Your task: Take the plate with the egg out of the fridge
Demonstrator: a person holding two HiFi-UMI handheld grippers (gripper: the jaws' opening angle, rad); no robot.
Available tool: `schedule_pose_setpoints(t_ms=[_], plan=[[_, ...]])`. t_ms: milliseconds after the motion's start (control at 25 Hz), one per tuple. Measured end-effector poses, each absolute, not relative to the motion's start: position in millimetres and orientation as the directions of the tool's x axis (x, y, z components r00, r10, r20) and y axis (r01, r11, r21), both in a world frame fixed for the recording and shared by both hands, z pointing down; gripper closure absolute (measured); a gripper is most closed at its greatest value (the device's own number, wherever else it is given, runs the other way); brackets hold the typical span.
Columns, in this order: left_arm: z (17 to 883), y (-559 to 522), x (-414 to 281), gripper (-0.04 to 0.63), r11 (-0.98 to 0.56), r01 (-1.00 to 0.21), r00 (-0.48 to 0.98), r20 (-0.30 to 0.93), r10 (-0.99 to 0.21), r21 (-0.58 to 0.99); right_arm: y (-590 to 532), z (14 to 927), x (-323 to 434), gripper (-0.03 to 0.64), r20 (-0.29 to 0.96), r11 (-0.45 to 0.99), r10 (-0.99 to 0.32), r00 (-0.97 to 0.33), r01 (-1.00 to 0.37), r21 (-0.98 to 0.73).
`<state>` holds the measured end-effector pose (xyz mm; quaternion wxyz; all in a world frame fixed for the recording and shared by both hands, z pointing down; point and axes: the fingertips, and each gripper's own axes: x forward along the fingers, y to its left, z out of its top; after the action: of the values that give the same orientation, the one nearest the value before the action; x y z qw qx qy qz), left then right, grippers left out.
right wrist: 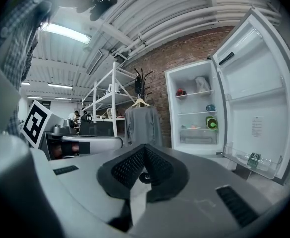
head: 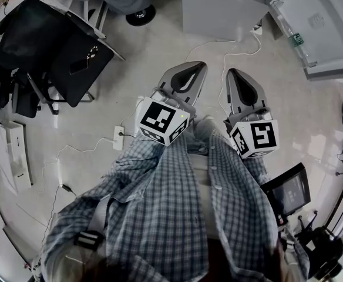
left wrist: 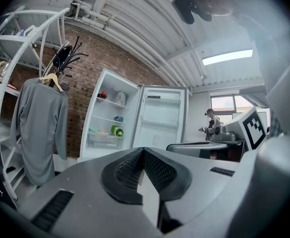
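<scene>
The white fridge stands open against a brick wall, its door swung to the right. On a middle shelf lies a flat plate next to a green container; no egg can be made out at this distance. The left gripper view shows the same fridge farther off. In the head view my left gripper and right gripper are held side by side over the floor, well short of the fridge. Both are shut, the left gripper and right gripper with nothing between their jaws.
A grey garment hangs on a coat stand left of the fridge, beside white shelving. A power strip and cables lie on the floor at my left. A black chair stands farther left. The door bin holds a bottle.
</scene>
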<state>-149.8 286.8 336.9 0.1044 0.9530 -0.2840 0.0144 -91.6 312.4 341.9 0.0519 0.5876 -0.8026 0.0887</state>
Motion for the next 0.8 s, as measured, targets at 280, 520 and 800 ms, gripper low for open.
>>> schedule_pose_setpoints(t_ms=[280,520,800], plan=[[339,288,-155,0.588,-0.815,-0.545,0.838,0.079,-0.541,0.196,318,349,-96,0.609,0.197,0.287,-0.933,-0.3,-0.953,-0.094],[340,281,-157,0.588,-0.809,-0.554,0.832,0.083,-0.549,0.197,309,352,-92,0.609,0.199,0.283,-0.933,-0.298,-0.954,-0.102],[342,254,-153,0.588,-0.79,-0.583,0.812,0.087,-0.578,0.189,280,355,-85,0.609,0.191,0.312,-0.925,-0.328,-0.944,-0.113]])
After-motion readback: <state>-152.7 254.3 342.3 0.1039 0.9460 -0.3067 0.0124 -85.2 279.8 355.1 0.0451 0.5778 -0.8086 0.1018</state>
